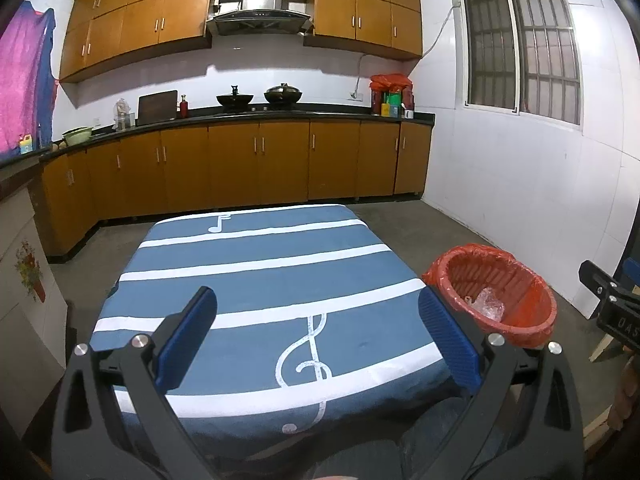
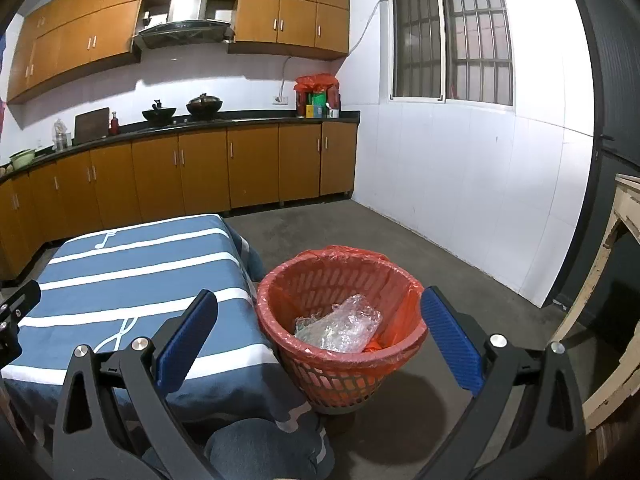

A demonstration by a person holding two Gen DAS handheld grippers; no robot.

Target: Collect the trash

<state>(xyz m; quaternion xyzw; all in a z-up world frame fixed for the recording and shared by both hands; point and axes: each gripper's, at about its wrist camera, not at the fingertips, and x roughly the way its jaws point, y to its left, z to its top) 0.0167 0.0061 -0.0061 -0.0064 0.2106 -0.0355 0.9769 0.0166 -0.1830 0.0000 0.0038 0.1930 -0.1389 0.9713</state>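
A striped blue cloth covers the desk (image 1: 256,280) in a tiled kitchen. Left claw (image 1: 318,336) hangs released above it; right claw (image 2: 320,336) gapes empty over the red bin (image 2: 340,320) beside the desk's right edge.

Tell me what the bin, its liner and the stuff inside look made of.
Bin: likely rigid plastic, red, with moulded lattice walls. Liner: thin glossy red plastic film, wrinkled and folded over the rim. Trash inside: clear bubble wrap, going by its bubbled, shiny surface.

Right gripper (image 1: 612,304) cut off by frame edge, basket (image 2: 340,368) base hidden behind tablecloth (image 2: 248,392) fold
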